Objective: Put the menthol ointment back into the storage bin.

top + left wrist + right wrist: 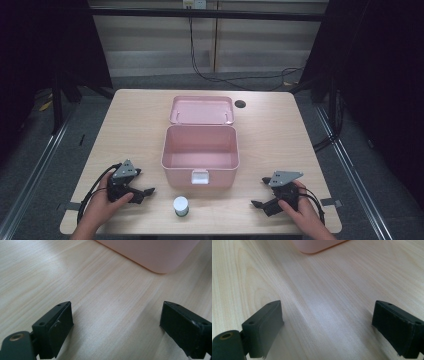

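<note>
Pink box (200,152) sits open mid-tabletop; both the left gripper (142,192) and right gripper (260,202) gape wide, empty. A hasty grab could topple the small white-capped jar (180,205) by the near edge.

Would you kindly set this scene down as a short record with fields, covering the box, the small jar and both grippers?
surface: light wooden table
box: pink box, open and empty, mid-table
lid: pink lid, lying on the table just behind the box
jar: small white-capped jar, upright, in front of the box near the table's front edge
left gripper: left gripper, jaws open, holding nothing, left of the jar
right gripper: right gripper, jaws open, holding nothing, right of the jar
</note>
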### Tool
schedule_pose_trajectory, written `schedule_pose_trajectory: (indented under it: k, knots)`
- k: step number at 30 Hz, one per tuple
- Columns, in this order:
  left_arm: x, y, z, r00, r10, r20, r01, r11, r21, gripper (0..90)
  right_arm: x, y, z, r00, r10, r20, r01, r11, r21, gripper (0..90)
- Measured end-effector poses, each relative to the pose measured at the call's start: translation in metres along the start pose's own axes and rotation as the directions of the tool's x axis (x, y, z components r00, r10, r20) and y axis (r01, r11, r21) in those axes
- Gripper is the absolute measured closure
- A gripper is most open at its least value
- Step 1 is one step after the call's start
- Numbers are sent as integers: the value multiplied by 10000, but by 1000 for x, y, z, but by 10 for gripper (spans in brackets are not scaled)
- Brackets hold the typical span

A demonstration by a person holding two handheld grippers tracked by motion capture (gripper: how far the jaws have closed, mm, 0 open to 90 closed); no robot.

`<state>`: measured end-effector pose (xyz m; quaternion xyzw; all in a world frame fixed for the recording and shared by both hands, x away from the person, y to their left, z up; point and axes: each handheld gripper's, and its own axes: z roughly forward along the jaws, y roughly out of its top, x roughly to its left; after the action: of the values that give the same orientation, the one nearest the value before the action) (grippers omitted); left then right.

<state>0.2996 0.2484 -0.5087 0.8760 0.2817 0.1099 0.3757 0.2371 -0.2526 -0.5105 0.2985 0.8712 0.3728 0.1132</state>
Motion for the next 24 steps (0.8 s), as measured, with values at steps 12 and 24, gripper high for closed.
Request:
schedule_pose_trajectory:
  k: [12,24]
  knots:
    - [-13,9,-6,10000,-73,-59,80,9932,1166,96,0,0,0,10000,-2,3,2,10000,0,92]
    - [-58,50,-33,9825,1009,1568,-1601,8879,4314,240,0,0,0,10000,-10,-3,10,10000,4,92]
